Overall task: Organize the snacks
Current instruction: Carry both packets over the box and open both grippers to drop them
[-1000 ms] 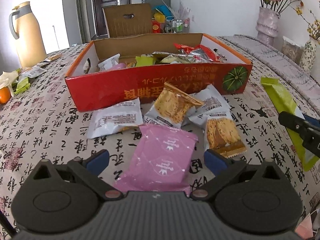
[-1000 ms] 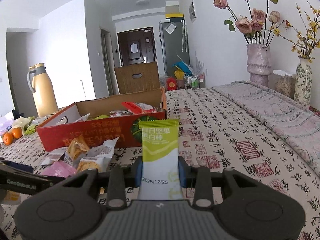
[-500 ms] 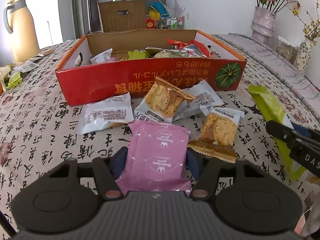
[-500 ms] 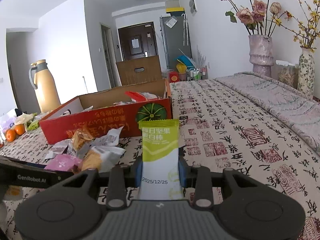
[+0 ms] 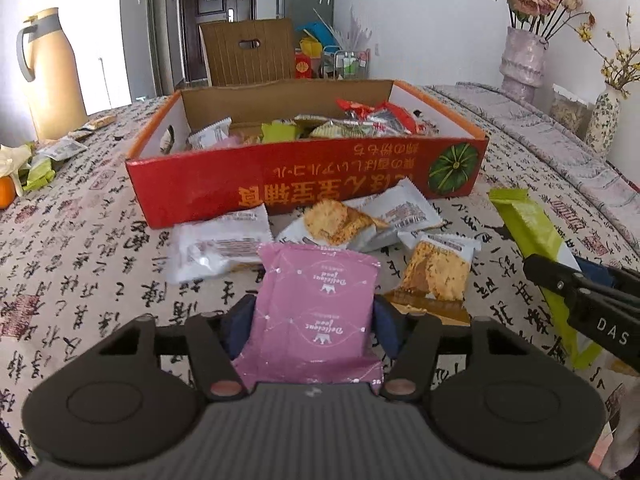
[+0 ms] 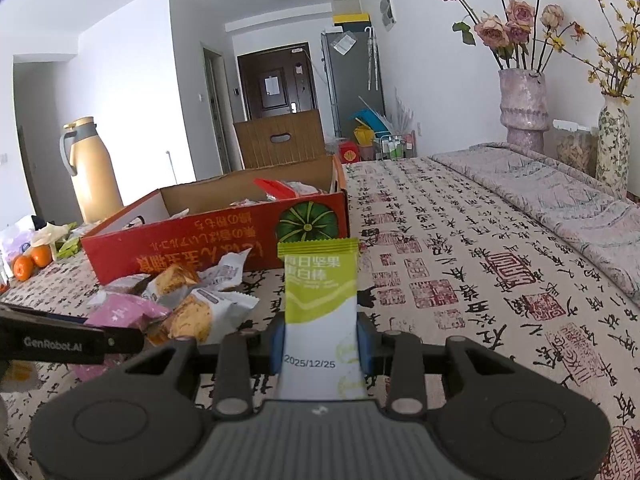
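Left wrist view: left gripper (image 5: 314,322) pinches the near end of a pink packet (image 5: 316,312) between its blue pads, the packet's far end raised toward the red box (image 5: 304,184). That box, open-topped on the printed tablecloth (image 5: 80,248), already holds a mixed heap of wrappers. Left outside, just before its front wall, lie a white packet (image 5: 218,246) and three biscuit packets (image 5: 434,270), overlapping one another. Right wrist view: right gripper (image 6: 320,344) is clamped on the lower part of a green bar packet (image 6: 320,280), held upright clear of the cloth, with the box beyond and to the left. Judgement: task partly done; two items are in hand and not yet boxed, four loose packets remain on the table, and small wrappers by the oranges (image 6: 30,262) may also need clearing
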Action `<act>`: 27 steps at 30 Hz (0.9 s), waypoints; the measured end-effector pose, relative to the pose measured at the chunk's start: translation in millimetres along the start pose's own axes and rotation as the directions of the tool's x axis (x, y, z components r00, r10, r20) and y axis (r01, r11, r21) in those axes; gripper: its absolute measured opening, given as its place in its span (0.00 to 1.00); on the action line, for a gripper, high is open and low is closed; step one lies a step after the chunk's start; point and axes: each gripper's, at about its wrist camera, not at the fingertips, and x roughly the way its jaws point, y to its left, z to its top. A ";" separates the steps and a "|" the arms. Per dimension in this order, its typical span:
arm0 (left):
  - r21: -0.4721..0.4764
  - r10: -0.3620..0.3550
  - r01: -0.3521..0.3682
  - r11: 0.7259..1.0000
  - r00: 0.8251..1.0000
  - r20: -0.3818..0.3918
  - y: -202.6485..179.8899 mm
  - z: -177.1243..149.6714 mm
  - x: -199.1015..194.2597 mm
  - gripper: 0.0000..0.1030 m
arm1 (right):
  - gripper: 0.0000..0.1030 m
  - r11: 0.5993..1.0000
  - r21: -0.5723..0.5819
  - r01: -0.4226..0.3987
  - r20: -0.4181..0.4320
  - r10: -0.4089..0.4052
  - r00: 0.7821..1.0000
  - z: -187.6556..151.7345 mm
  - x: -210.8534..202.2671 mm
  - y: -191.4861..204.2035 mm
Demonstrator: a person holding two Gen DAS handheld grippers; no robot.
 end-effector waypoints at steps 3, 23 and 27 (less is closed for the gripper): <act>-0.002 0.000 0.000 1.000 1.000 0.024 2.0 3.8 -6.4 0.61 | 0.33 1.000 -0.003 0.000 0.008 0.000 1.000 2.1 -0.7 1.2; -0.021 0.037 -0.034 0.999 0.978 0.203 13.4 71.0 -27.8 0.61 | 0.33 0.998 -0.064 -0.023 0.115 0.030 0.993 53.7 17.1 23.6; -0.031 0.050 -0.044 0.999 0.974 0.223 16.1 88.2 -22.3 0.61 | 0.33 0.996 -0.085 -0.031 0.131 0.042 0.990 68.8 29.1 30.2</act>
